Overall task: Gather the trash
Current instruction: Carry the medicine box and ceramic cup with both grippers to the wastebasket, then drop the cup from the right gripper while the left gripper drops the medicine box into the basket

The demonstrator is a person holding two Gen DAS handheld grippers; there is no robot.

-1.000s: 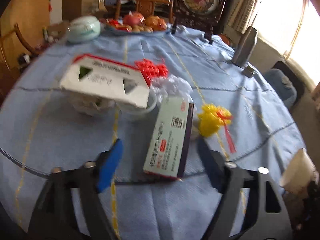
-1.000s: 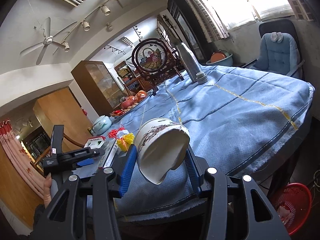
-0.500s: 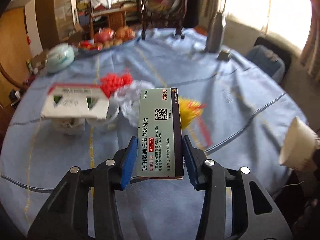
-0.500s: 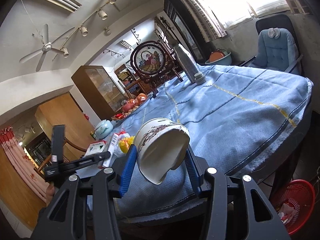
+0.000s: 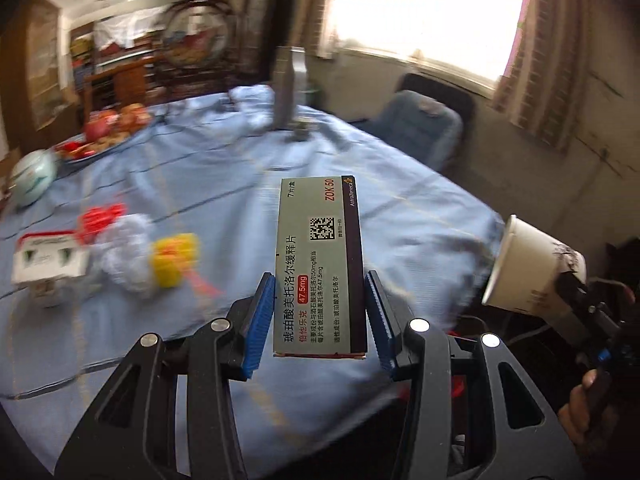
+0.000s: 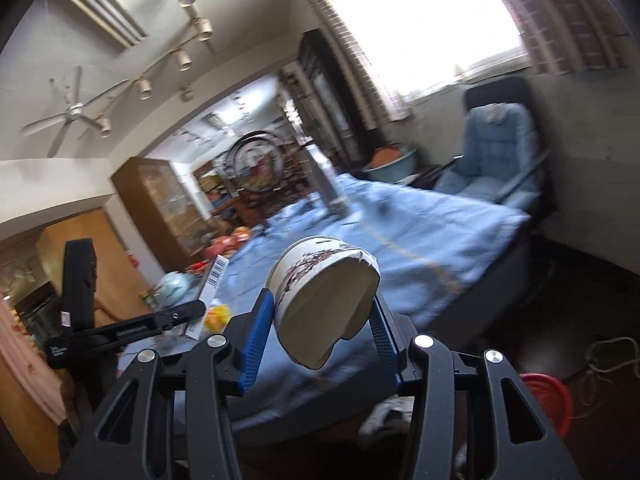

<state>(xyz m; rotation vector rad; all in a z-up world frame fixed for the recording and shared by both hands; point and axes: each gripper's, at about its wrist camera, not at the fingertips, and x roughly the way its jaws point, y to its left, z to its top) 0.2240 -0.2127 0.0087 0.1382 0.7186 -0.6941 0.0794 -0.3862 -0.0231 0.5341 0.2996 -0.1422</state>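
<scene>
My left gripper (image 5: 320,312) is shut on a grey-green medicine box (image 5: 320,264) and holds it in the air above the blue tablecloth (image 5: 224,184). My right gripper (image 6: 322,320) is shut on a squashed white paper cup (image 6: 324,300) with a flower print, held beyond the table's edge. The cup also shows at the right of the left wrist view (image 5: 528,268). The box and the left gripper show at the left of the right wrist view (image 6: 212,280). A red basket (image 6: 546,400) stands on the floor at the lower right.
On the table lie a white carton (image 5: 48,260), crumpled white plastic (image 5: 124,252), a yellow ornament (image 5: 176,260) and a red ornament (image 5: 102,218). A grey flask (image 5: 290,88), a fruit plate (image 5: 108,128) and a green jar (image 5: 34,176) stand further back. A blue chair (image 6: 496,160) is by the window.
My left gripper closed on the medicine box, lifted it off the table and swung right. My right gripper with the cup also turned right, bringing the red basket further into view.
</scene>
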